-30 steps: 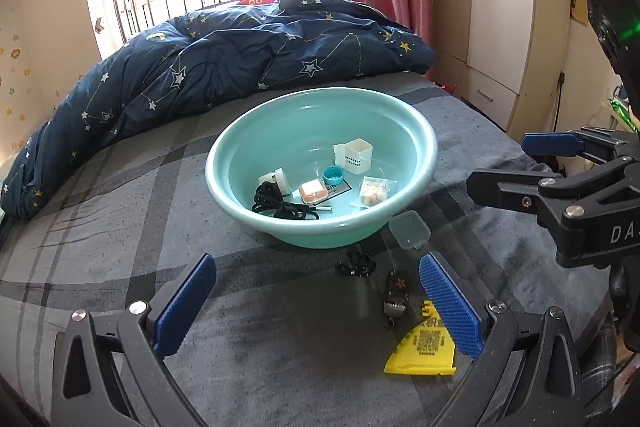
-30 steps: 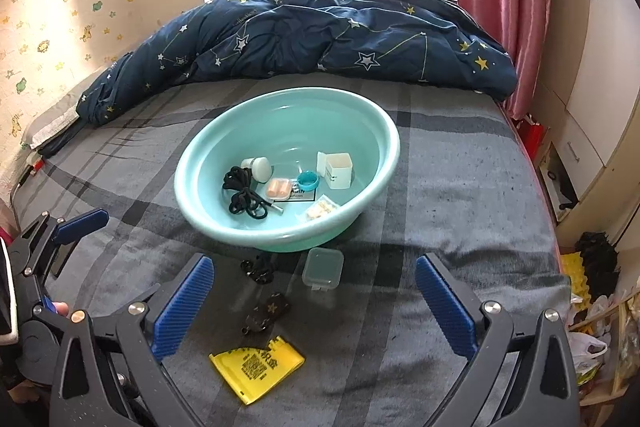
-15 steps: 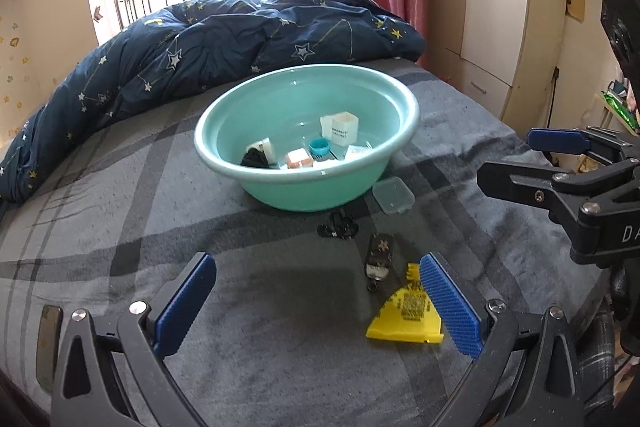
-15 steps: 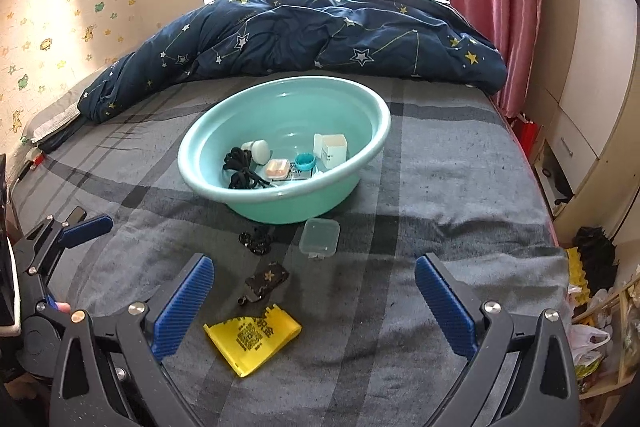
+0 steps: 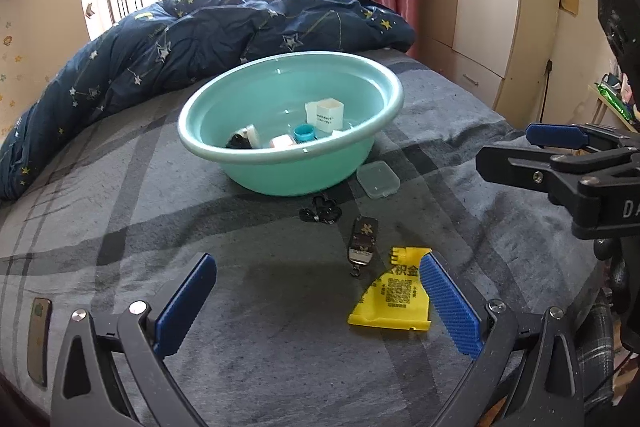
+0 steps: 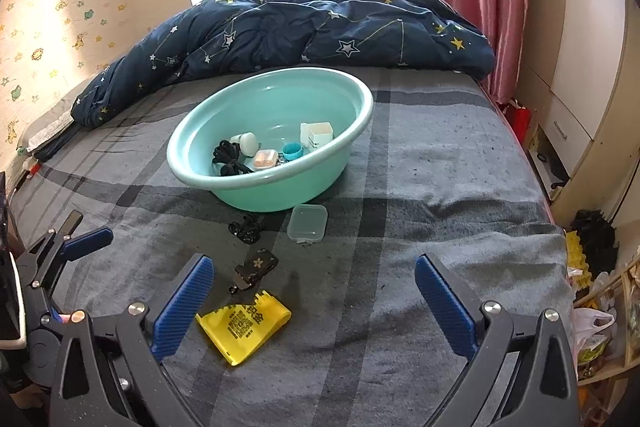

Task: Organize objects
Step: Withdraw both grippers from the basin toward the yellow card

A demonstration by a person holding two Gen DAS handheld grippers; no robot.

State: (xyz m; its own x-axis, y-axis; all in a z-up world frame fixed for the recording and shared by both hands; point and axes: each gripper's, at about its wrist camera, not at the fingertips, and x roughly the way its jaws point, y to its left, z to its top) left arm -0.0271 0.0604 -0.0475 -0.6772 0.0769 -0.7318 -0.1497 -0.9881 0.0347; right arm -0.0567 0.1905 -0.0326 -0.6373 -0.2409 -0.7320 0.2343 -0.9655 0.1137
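Note:
A teal basin (image 5: pixel 384 83) (image 6: pixel 360 99) stands on the grey checked bed and holds several small items, among them a white box (image 6: pixel 319 135) and a black cord (image 6: pixel 228 155). In front of it lie a clear plastic case (image 5: pixel 378 179) (image 6: pixel 307 223), a small black cord (image 5: pixel 320 213) (image 6: pixel 247 229), a dark key pouch (image 5: pixel 362 241) (image 6: pixel 256 267) and a yellow packet (image 5: pixel 396 295) (image 6: pixel 244 323). My left gripper (image 5: pixel 316 303) is open and empty, its right finger beside the yellow packet. My right gripper (image 6: pixel 312 303) is open and empty, right of the packet.
A dark blue star-print duvet (image 5: pixel 224 31) (image 6: pixel 320 27) is heaped behind the basin. A wardrobe (image 5: pixel 488 7) stands right of the bed, with clutter on the floor (image 6: pixel 592 267). A phone (image 5: pixel 38 339) lies at the bed's near left.
Both grippers have pulled back and dropped lower; the basin and loose items now sit farther off. Nothing on the bed has moved.

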